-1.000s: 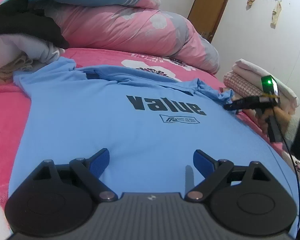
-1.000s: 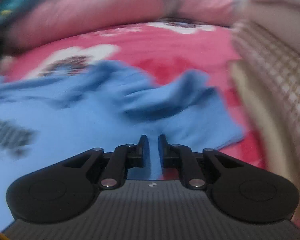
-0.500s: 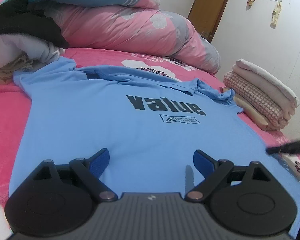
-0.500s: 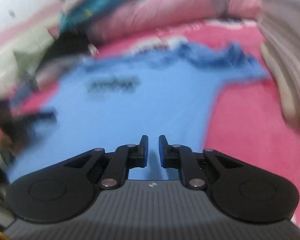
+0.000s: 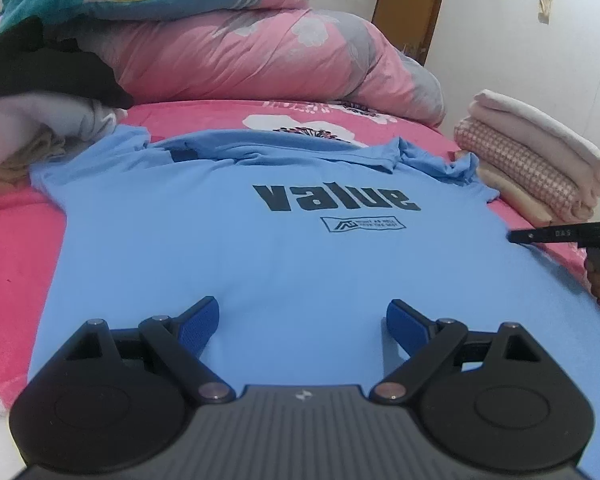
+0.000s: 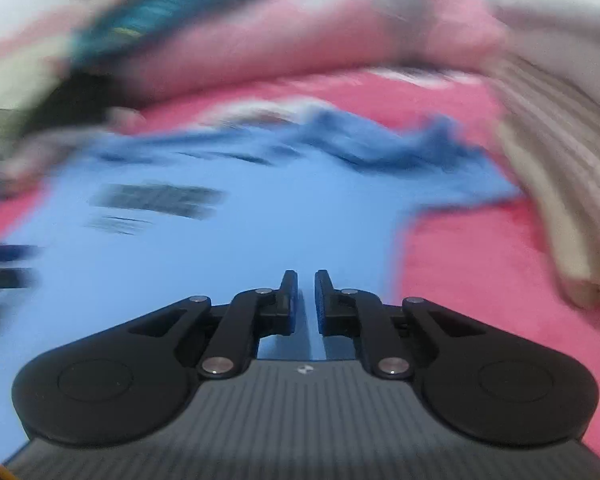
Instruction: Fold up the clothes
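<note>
Both grippers hover over the blue T-shirt (image 5: 284, 248) spread flat on the bed (image 5: 16, 248). Left gripper (image 5: 302, 320) gapes wide above its hem; right gripper (image 6: 306, 300), jaws closing on nothing, sits near its right edge.

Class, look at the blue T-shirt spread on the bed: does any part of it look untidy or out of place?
Yes. The T-shirt lies mostly flat, but its sleeve beside the stack of folded clothes is bunched and crumpled instead of spread out.
</note>
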The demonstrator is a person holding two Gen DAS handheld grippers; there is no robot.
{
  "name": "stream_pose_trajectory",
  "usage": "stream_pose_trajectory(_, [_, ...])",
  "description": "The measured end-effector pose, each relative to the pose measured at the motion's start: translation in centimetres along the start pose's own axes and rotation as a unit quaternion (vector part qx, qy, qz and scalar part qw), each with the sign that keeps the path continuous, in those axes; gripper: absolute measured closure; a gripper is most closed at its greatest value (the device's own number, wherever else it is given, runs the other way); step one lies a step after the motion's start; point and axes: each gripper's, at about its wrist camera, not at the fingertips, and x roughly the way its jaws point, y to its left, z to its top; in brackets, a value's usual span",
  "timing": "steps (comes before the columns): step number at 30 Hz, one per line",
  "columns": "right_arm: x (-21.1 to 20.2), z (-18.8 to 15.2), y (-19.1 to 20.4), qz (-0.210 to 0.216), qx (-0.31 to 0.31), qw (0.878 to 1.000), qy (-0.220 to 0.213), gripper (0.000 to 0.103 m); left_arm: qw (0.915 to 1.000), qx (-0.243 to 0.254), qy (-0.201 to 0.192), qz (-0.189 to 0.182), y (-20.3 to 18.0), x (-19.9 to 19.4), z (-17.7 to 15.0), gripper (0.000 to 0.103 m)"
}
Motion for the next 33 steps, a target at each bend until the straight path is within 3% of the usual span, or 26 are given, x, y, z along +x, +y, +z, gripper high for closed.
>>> stream_pose_trajectory(2, [-1.7, -0.8, -4.8, -0.016, 0.120, 0.992, -0.016, 0.103, 0.9999, -0.007, -0.002, -0.007, 0.3, -0.1, -0.1, 0.011])
stream_pose_trajectory(3, [-3.3, -1.3, -6.3, -0.041, 0.144, 0.988, -0.029, 0.103, 0.9999, -0.011, -0.003, -0.011, 0.5, -0.1, -0.1, 0.011])
stream_pose_trajectory(4, [-5.1, -1.8, -6.5, -0.060, 0.135, 0.988, -0.038, 0.096, 0.9998, -0.013, -0.004, -0.012, 0.6, -0.1, -0.1, 0.011])
stream_pose_trajectory(5, [-6.9, -2.3, -6.3, -0.071, 0.119, 0.989, -0.045, 0.096, 0.9998, -0.015, -0.004, -0.014, 0.6, -0.1, -0.1, 0.011])
stream_pose_trajectory(9, [-10.2, -3.5, -0.4, 0.007, 0.010, 0.998, -0.063, 0.096, 0.9998, -0.015, -0.006, -0.015, 0.6, -0.2, -0.1, 0.010])
stream_pose_trajectory(12, [-9.0, -5.8, 4.4, 0.045, -0.095, 0.994, -0.016, 0.098, 0.9999, -0.011, -0.007, -0.011, 0.5, -0.3, -0.1, 0.010])
stream_pose_trajectory(13, [-8.8, -6.9, 4.9, 0.034, -0.117, 0.993, 0.002, 0.098, 0.9998, -0.014, -0.009, -0.012, 0.6, -0.5, -0.2, 0.010])
stream_pose_trajectory(14, [-9.4, -8.2, 4.0, 0.024, -0.112, 0.993, 0.001, 0.099, 0.9997, -0.018, -0.011, -0.015, 0.8, -0.6, -0.3, 0.010])
stream_pose_trajectory(17, [-15.0, -11.2, -1.5, 0.015, 0.016, 1.000, -0.016, 0.099, 0.9989, -0.035, -0.015, -0.027, 1.5, -0.9, -0.3, 0.010])
stream_pose_trajectory(19, [-18.6, -12.9, -2.8, -0.007, 0.035, 0.999, -0.018, 0.099, 0.9986, -0.041, -0.012, -0.030, 1.7, -1.0, -0.2, 0.011])
stream_pose_trajectory(21, [-20.7, -13.5, -2.5, -0.023, 0.034, 0.999, -0.029, 0.093, 0.9997, -0.025, -0.002, -0.007, 1.1, -1.6, -0.1, 0.014])
stream_pose_trajectory(24, [-21.6, -12.4, -0.6, -0.001, 0.022, 0.996, -0.081, 0.093, 0.9999, 0.005, 0.005, 0.009, -0.4, -4.1, -1.1, 0.014])
stream_pose_trajectory(27, [-19.2, -10.4, 4.6, 0.094, -0.022, 0.989, -0.116, 0.093, 0.9991, 0.031, 0.015, 0.025, -1.5, -6.7, -3.7, 0.014])
stream_pose_trajectory(30, [-15.3, -10.4, 9.0, 0.157, -0.059, 0.983, -0.071, 0.090, 0.9978, 0.044, 0.002, 0.050, -2.2, -9.8, -6.9, 0.014])
stream_pose_trajectory(33, [-12.7, -11.9, 11.1, 0.178, -0.074, 0.981, 0.002, 0.089, 0.9987, 0.018, 0.004, 0.047, -1.8, -13.4, -8.8, 0.013])
